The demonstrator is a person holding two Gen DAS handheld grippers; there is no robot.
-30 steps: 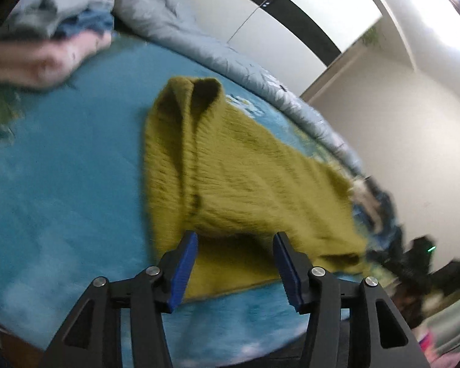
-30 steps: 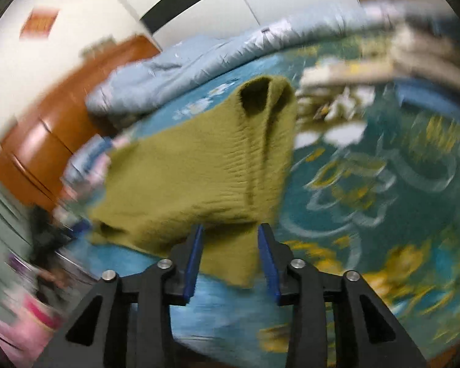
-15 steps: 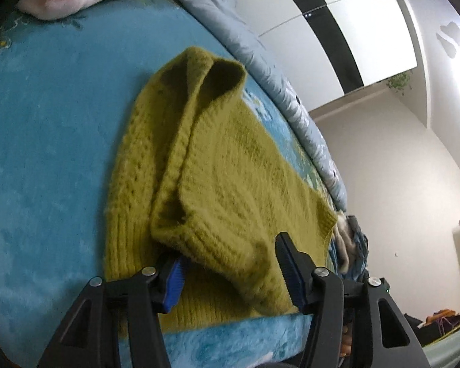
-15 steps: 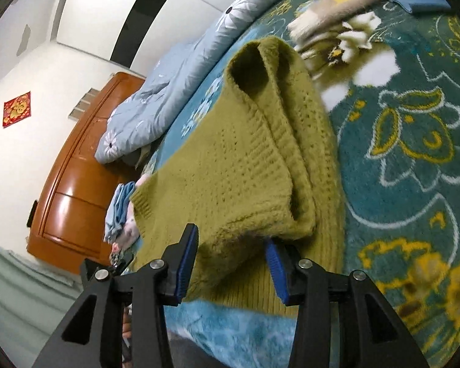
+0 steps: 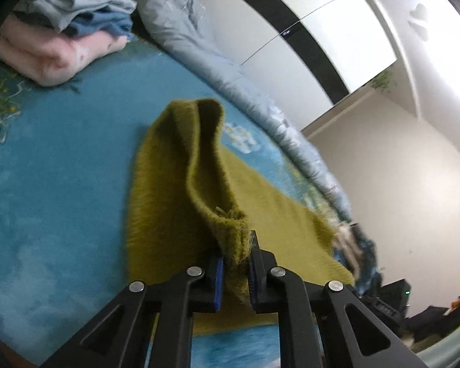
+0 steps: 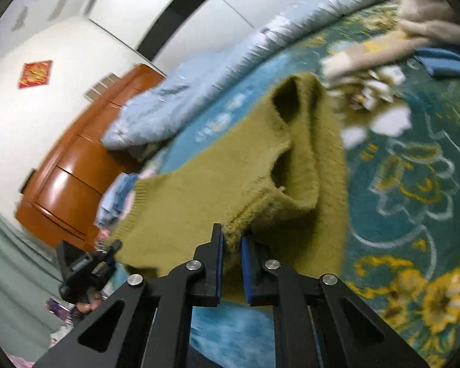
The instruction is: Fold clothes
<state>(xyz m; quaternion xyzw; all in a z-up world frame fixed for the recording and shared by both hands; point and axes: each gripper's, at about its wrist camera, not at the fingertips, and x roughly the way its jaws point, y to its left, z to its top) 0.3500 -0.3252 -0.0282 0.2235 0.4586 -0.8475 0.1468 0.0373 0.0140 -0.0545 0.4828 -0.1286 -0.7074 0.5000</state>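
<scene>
Your left gripper is clenched on a bunched corner of the olive-green knitted sweater, the blue pads pressed against the wool on both sides, and that corner is raised off the bed so the knit runs up from the blanket into the jaws as a ridge. Your right gripper is likewise clamped on a ribbed edge of the same sweater, with the wool squeezed between its blue pads and a loose fold hanging open just beyond them. The rest of the sweater lies spread on the blue flower-patterned blanket that covers the bed, its near edge close to the side of the bed where you stand. Along the far edge of the bed runs a rumpled pale-blue quilt. Toward the far left corner, in the left wrist view, sits a stack of folded clothes, pink at the bottom with blue and grey pieces on top, well apart from the sweater. In the right wrist view, a heap of beige and cream garments lies near the far right edge, and a brown wooden dresser stands beyond the bed.
</scene>
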